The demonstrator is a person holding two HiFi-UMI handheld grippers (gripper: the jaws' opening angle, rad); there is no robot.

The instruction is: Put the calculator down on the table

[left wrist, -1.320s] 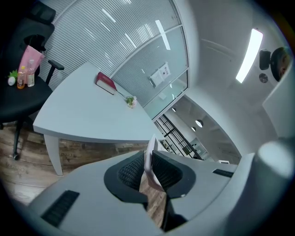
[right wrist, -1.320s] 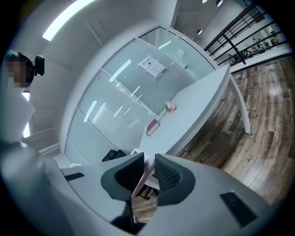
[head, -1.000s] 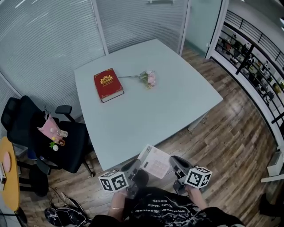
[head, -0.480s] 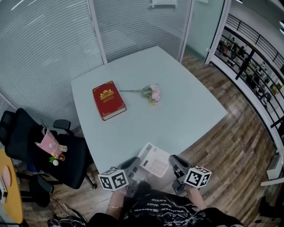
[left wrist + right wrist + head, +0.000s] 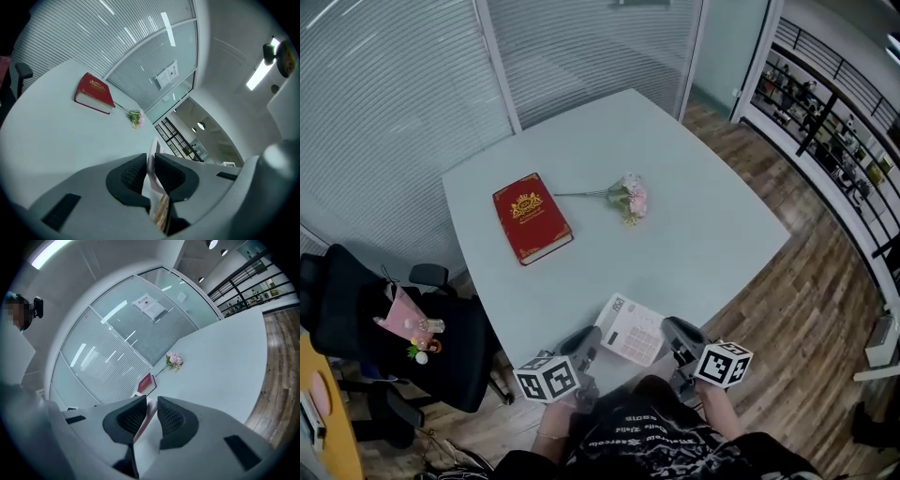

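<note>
A white calculator [image 5: 630, 329] hangs over the near edge of the pale table [image 5: 703, 234], held by its two sides. My left gripper [image 5: 589, 341] is shut on its left edge. In the left gripper view that edge shows as a thin white slab [image 5: 152, 161] pinched between the dark pads [image 5: 133, 173]. My right gripper [image 5: 674, 332] is shut on the right edge. In the right gripper view the calculator [image 5: 150, 409] sits between the ribbed pads [image 5: 172, 418].
A red book [image 5: 532, 217] and a small pink flower sprig [image 5: 630, 197] lie toward the far left of the table. A black office chair [image 5: 394, 328] holding a pink bag stands at the table's left. Wooden floor and a railing [image 5: 825, 122] lie to the right.
Both grippers have carried the calculator forward together, from in front of the table edge to over the table's near corner. The grip on each side looks unchanged.
</note>
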